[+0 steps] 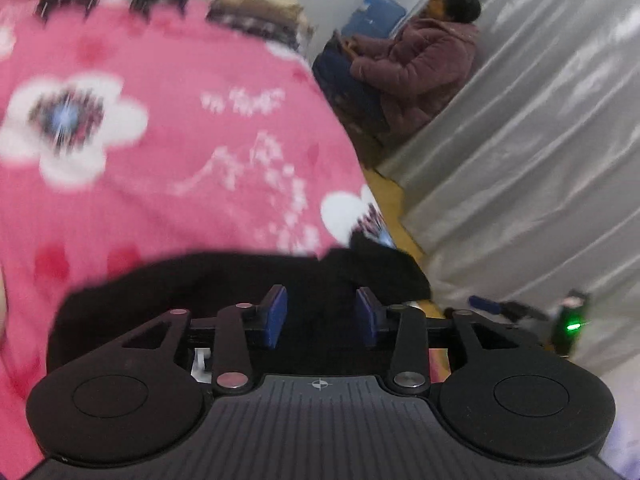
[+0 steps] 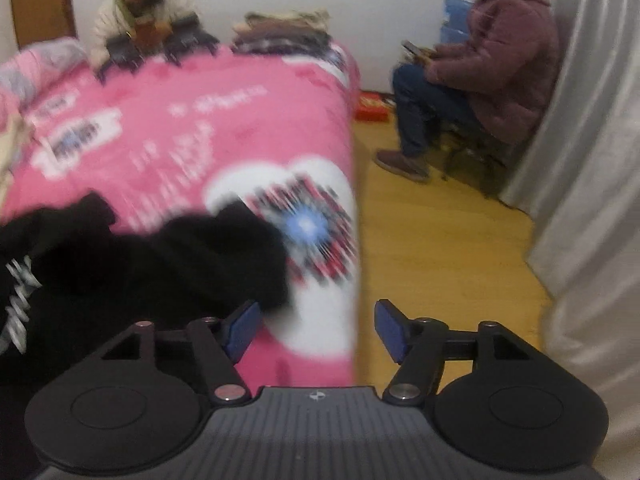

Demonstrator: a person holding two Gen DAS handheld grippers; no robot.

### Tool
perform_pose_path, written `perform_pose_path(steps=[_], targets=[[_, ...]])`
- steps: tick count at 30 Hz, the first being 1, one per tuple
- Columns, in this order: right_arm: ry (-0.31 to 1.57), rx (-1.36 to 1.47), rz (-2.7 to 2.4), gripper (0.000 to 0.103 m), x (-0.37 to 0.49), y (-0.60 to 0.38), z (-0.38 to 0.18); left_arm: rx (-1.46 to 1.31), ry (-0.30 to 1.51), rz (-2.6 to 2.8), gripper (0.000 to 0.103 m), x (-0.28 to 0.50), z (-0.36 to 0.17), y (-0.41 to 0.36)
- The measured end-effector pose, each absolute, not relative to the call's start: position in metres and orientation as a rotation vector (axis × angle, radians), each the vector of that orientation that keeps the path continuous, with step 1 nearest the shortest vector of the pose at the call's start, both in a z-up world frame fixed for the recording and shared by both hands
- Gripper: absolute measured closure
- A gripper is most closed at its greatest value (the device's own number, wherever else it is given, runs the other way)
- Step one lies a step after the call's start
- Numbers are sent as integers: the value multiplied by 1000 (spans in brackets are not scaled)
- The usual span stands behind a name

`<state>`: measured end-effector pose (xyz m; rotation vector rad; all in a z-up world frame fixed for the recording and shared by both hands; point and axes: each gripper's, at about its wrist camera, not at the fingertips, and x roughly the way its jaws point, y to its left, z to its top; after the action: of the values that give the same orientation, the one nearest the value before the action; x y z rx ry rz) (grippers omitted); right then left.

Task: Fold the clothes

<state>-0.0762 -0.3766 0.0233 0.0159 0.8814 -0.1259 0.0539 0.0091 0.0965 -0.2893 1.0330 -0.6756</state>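
Two grippers hang over a black garment [image 2: 140, 268] that lies crumpled on the pink flowered bed [image 1: 168, 128], close to the bed's edge beside the wooden floor [image 2: 432, 248]. The left gripper [image 1: 322, 316] has its blue pads partly spread with nothing pinched; the black cloth lies just beyond and under them. The right gripper [image 2: 316, 330] is spread wide and empty, sitting past the garment's end over bare bedcover near the bed's edge. One risk, as I judge it, is that the right gripper closes on the bedcover or on nothing, since the cloth ends beside its left pad. Another is that a pull on this bunched heap drags a loose end off the bed's edge to the floor, or catches several layers so the fold comes out crooked. Both views are blurred, so seams and edges are hard to pick out. Only the right wrist view shows white lettering [image 2: 20, 304] on the garment, the floor beside the bed, and a second person [image 2: 140, 4] at the bed's far side; the left wrist view shows a green light [image 1: 574, 326] on a device off the bed's edge
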Motion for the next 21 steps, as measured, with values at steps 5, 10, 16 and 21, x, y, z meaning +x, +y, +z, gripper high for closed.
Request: perform_pose_path(steps=[5,10,16,21], targets=[[860,-14,-190,36,-109,-381,20,-51,956,-524,62,30,107,57],[800,-58,5,35,-100,-335,40,-121,1126,-339,55,31,48,124],[739,-67,283,29,-40,-243,46,-302,1245,-344,59,23,-29,155],[755,-60,450,29,9,-170,36,-261,1124,-388,101,-7,-32,140]])
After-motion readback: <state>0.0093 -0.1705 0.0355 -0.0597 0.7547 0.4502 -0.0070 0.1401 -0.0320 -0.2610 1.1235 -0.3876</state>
